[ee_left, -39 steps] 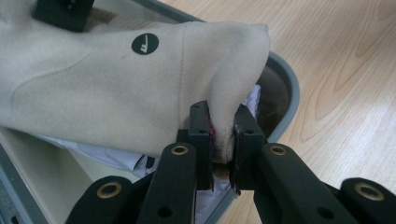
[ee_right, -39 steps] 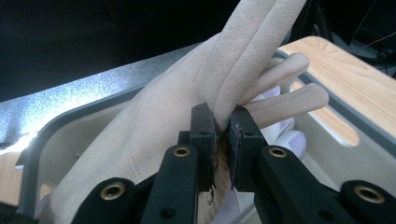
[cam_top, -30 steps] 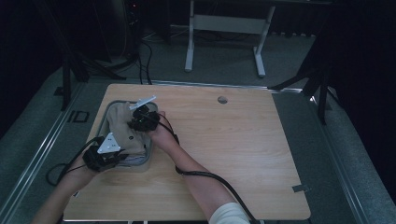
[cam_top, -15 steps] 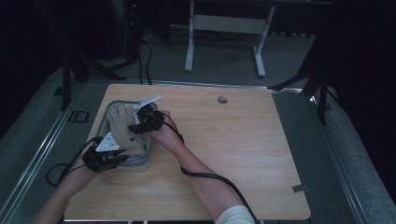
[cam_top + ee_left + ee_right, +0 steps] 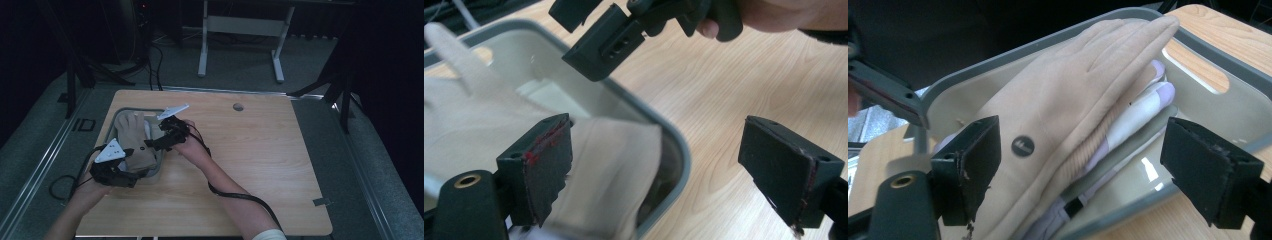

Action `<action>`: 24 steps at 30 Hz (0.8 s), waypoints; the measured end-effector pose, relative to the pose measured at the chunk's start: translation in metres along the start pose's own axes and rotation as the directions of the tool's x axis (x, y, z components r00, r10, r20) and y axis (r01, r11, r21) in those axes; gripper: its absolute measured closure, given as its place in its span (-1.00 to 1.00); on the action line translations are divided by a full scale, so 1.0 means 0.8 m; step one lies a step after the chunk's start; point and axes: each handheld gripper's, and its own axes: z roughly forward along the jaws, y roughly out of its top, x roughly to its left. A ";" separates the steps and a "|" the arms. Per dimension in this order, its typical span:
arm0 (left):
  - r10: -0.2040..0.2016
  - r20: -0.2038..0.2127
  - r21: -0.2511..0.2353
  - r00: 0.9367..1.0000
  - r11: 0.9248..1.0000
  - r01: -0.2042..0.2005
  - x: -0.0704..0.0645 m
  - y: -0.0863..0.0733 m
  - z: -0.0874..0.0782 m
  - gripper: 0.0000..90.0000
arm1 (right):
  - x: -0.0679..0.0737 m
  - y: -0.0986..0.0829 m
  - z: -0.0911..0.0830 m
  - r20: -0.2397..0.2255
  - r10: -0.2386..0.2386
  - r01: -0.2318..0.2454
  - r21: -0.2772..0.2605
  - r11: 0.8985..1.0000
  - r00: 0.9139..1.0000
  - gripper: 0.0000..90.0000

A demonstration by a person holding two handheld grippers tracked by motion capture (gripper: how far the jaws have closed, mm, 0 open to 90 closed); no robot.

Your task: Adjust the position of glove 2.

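A grey tray (image 5: 159, 167) sits at the table's left and holds a tan glove (image 5: 135, 142) lying flat. In the right gripper view the tan glove (image 5: 1063, 110) bears a round dark button and rests on a white and lavender glove (image 5: 1148, 102). My right gripper (image 5: 1078, 165) is open, its jaws spread across the gloves and the tray's rim (image 5: 1128, 210), gripping nothing. My left gripper (image 5: 664, 170) is open at the tray's near corner (image 5: 679, 150), one jaw over the glove's cuff (image 5: 614, 160), the other over bare wood. In the high view the left gripper (image 5: 131, 172) and right gripper (image 5: 156, 142) stand close together.
The wooden table (image 5: 260, 160) spreads wide to the right of the tray, with a round cable hole (image 5: 238, 107) near its far edge. A black cable (image 5: 235, 195) trails from the right hand across the wood. A white desk frame (image 5: 240, 30) stands on the floor behind.
My right gripper has drifted a little toward the near right, from over the tray's back to its right rim. The left gripper has hardly moved.
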 end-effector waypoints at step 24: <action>0.036 0.114 -0.065 0.993 0.997 -0.028 -0.062 0.019 0.057 -0.68 | -0.019 -0.068 -0.068 0.045 -0.036 0.035 0.026 0.999 0.998 -0.64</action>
